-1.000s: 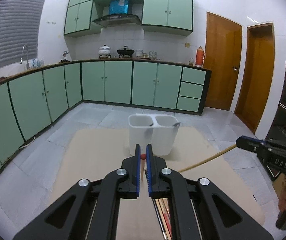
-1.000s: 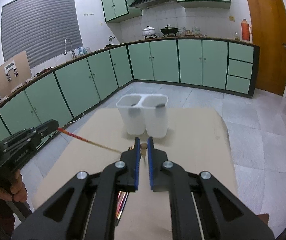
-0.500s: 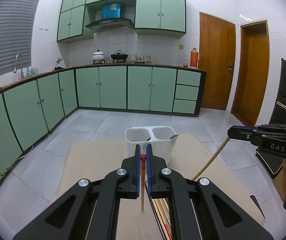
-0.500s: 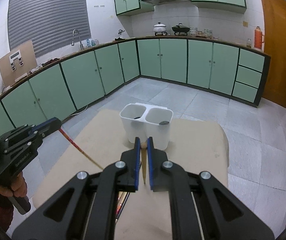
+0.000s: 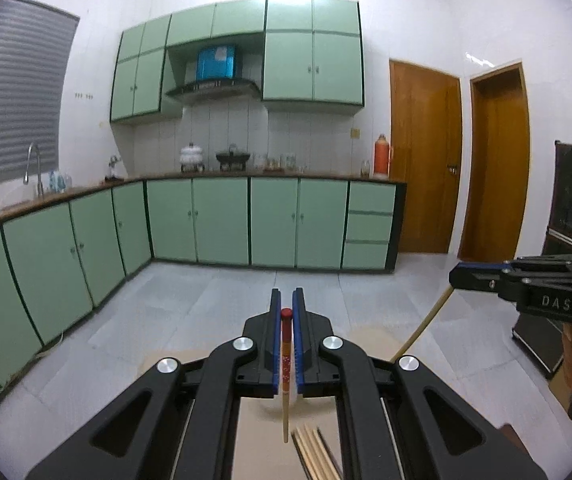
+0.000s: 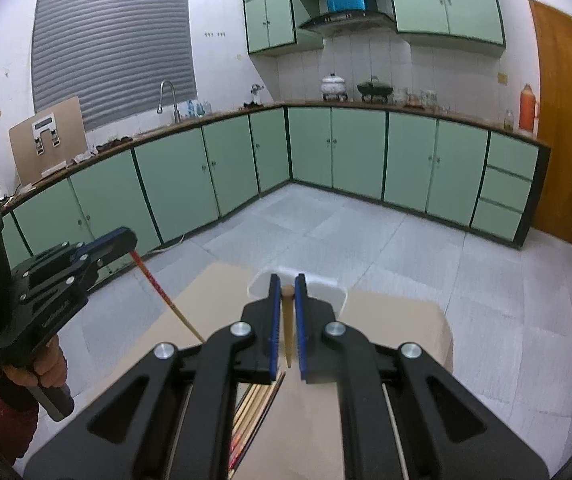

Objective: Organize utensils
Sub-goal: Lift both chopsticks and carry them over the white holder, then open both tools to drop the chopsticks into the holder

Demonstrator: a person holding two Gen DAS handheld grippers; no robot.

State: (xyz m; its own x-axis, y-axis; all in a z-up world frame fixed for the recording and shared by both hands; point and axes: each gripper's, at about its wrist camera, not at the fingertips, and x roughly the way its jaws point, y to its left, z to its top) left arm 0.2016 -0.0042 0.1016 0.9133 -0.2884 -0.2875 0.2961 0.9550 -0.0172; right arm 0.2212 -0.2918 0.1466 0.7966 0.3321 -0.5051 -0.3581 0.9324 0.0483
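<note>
My left gripper is shut on a red-topped chopstick that hangs down toward the table. My right gripper is shut on a plain wooden chopstick, also hanging down. Each gripper shows in the other's view: the right gripper with its chopstick, the left gripper with its red-topped chopstick. Both are held high above the table. The white two-cup utensil holder is mostly hidden behind my right fingers. Loose chopsticks lie below; they also show in the right wrist view.
The tan table top lies below both grippers, with grey tiled floor beyond its far edge. Green cabinets line the walls. Two wooden doors stand at the right.
Both grippers have risen and tilted up, each lifting its chopstick from lying slanted to hanging nearly upright. The utensil holder has dropped out of the left view and nearly out of the right.
</note>
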